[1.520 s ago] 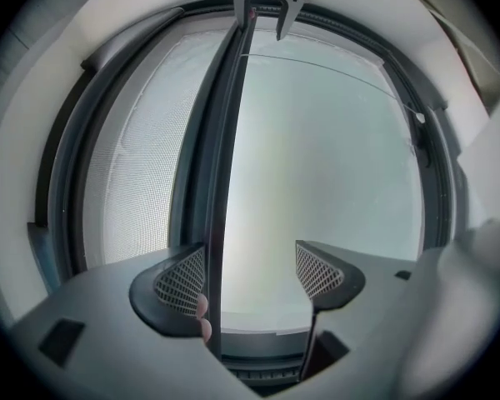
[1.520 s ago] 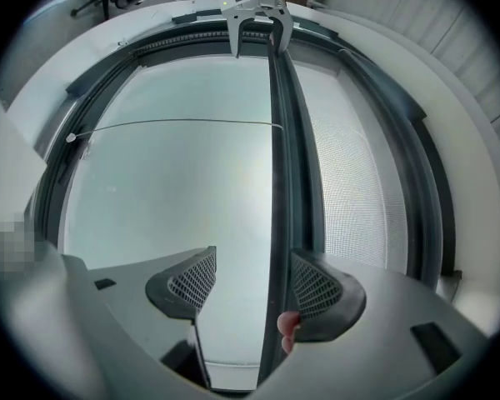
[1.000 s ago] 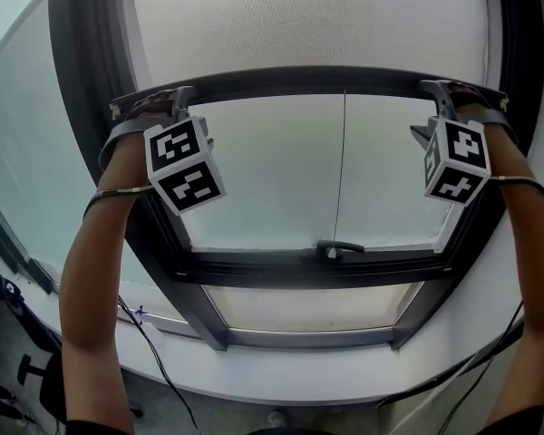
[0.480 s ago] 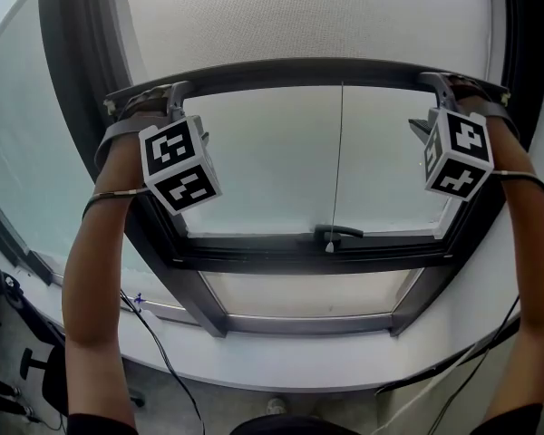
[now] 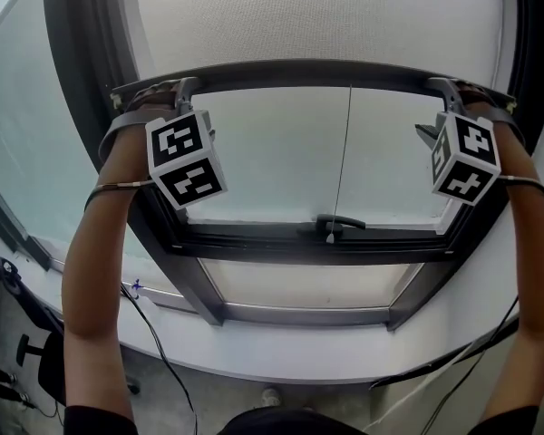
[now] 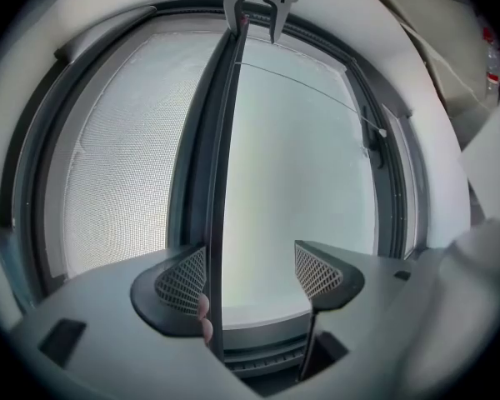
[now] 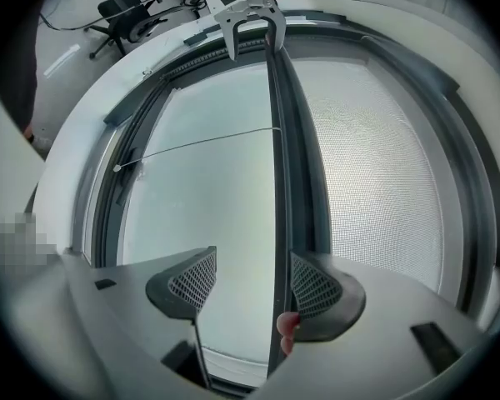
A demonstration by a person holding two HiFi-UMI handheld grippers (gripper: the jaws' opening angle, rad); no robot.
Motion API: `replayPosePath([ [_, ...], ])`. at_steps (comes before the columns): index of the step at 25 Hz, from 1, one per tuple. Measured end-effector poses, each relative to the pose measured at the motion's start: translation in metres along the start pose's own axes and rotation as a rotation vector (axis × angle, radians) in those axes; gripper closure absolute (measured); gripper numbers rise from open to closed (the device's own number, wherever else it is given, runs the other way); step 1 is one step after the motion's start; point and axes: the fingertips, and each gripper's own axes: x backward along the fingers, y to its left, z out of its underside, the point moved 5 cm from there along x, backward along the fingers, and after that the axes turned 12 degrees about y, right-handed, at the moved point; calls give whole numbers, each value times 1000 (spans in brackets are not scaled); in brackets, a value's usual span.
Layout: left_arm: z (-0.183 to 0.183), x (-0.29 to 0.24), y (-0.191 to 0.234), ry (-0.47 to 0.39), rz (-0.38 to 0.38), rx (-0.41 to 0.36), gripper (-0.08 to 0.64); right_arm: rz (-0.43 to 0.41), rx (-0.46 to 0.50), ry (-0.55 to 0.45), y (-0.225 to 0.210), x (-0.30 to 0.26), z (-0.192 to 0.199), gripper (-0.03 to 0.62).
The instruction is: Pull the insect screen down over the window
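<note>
Pale mesh of the insect screen (image 5: 317,16) covers only the part of the window above the dark pull bar (image 5: 281,72). Below the bar the glass is uncovered all the way down to the lower window frame (image 5: 308,245), so by my reading the pull is under way but well short of done: the bar must travel down to that frame.

The left gripper (image 5: 178,91) sits at the bar's left end and the right gripper (image 5: 442,89) at its right end. In the left gripper view the jaws of the left gripper (image 6: 250,273) stand apart, with the bar running between them, close against one pad. The right gripper (image 7: 250,286) is the same, jaws spread and the bar beside one pad. Neither is clamped; they seem to be hooked over the bar.

Count: one screen, one bar, two grippers, one thin cord (image 5: 343,152) hanging from the bar's middle, and one window handle (image 5: 340,222) below the bar.
</note>
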Motion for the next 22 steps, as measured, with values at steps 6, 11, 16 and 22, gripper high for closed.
replayPosePath([
  [6, -1, -5, -2, 12, -63, -4, 224, 31, -10, -4, 1, -2, -1, 311],
  [11, -3, -12, -1, 9, -68, 3, 224, 77, -11, 13, 2, -7, -1, 311],
  [16, 0, -5, -2, 0, -28, 9, 227, 86, -32, 11, 3, -2, -4, 311],
  [22, 1, -3, -21, -7, 15, -12, 230, 30, -9, 8, 24, 1, -2, 316],
])
